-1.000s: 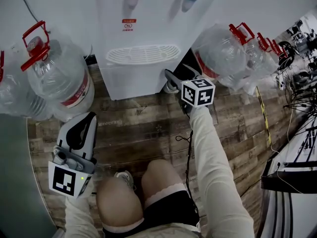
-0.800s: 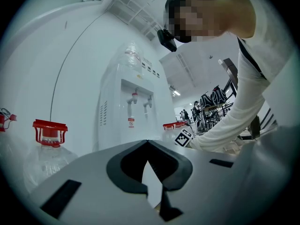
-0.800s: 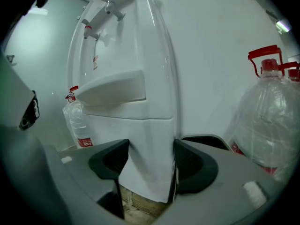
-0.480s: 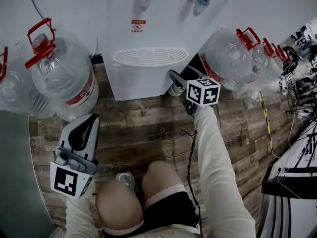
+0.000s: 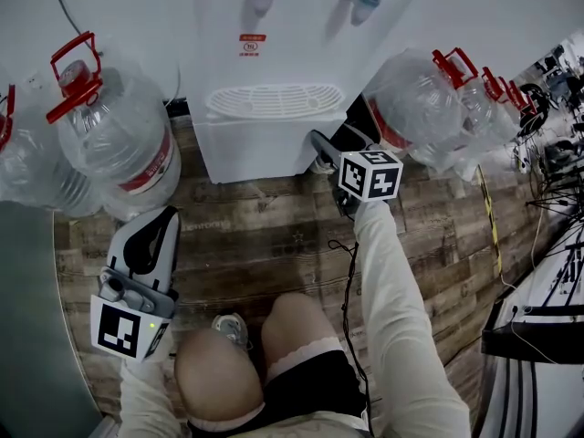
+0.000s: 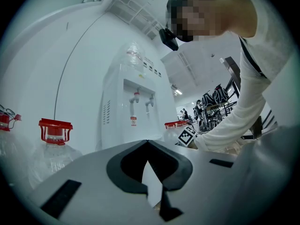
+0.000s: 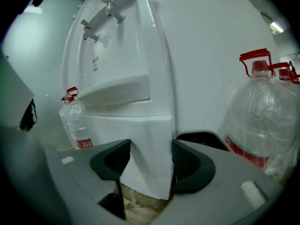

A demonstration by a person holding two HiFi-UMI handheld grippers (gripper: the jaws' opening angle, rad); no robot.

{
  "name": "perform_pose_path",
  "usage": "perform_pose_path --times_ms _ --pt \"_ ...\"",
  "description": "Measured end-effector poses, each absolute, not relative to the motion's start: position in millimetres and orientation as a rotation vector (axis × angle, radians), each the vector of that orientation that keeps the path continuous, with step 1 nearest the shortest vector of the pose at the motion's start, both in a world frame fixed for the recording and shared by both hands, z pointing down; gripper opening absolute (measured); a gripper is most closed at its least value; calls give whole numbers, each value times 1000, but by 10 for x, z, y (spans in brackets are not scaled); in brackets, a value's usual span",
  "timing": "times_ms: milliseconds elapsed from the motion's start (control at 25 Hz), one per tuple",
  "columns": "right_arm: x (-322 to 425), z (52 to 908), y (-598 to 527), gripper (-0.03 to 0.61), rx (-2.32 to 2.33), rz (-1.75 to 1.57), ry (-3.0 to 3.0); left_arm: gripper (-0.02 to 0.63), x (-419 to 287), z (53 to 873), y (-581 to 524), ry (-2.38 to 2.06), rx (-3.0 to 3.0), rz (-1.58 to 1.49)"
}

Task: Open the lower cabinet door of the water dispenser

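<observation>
Your right gripper [image 5: 321, 153] has its jaws spread wide and they have just been closing a little. Its own view shows what the head view cannot: the door's [image 7: 145, 144] right front corner stands between the two pads. They sit close on either side, and I cannot tell if they press on it yet. That door is the lower front panel of the dispenser [image 5: 274, 53], under the drip tray [image 5: 276, 100], and it looks shut flush. From your head you see mostly the marker cube [image 5: 369, 173] by that corner, low over the wood floor [image 5: 255, 226]. Your left gripper [image 5: 162, 215] hangs well back over the floor beside your knee [image 5: 214, 372]. In its view the jaw tips meet with nothing held. Only that view shows a bottle [image 6: 133, 53] standing upside down on top of the dispenser. Clear bottles with red caps flank the dispenser, one at its left [image 5: 114, 144] and one at its right [image 5: 420, 99]. Whether any of them holds water I cannot tell. The right gripper view also shows a dark opening [image 7: 201, 137] just behind the right jaw.
</observation>
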State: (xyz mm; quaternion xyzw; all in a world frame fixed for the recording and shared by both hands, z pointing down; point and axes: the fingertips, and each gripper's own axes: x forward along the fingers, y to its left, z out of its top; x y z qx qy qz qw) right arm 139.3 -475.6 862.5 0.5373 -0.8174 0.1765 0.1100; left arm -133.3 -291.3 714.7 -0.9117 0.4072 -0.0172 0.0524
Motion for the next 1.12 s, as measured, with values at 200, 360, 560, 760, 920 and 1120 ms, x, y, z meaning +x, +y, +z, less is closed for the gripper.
perform_pose_path --times_ms 200,360,560,760,920,1120 --pt "1389 8623 -4521 279 1607 531 -2416 3 -1227 7103 -2860 1224 -2773 -46" --pt "1360 8614 -4285 278 1615 539 -2433 3 -1105 7081 -2754 1195 -2777 -50" --pt "1296 8594 -3983 278 1648 564 -2460 3 -979 7011 -2613 1161 -2777 -41" --pt "1203 8580 -3667 278 1659 579 -2476 3 -893 6983 -2509 1160 -2771 -65" --pt "1114 8577 -3457 278 1645 566 -2490 3 -818 6927 -2434 1144 -2767 -61" --pt "1013 8566 -3212 278 1607 546 -2514 3 -762 6903 -2354 1141 -2755 -77"
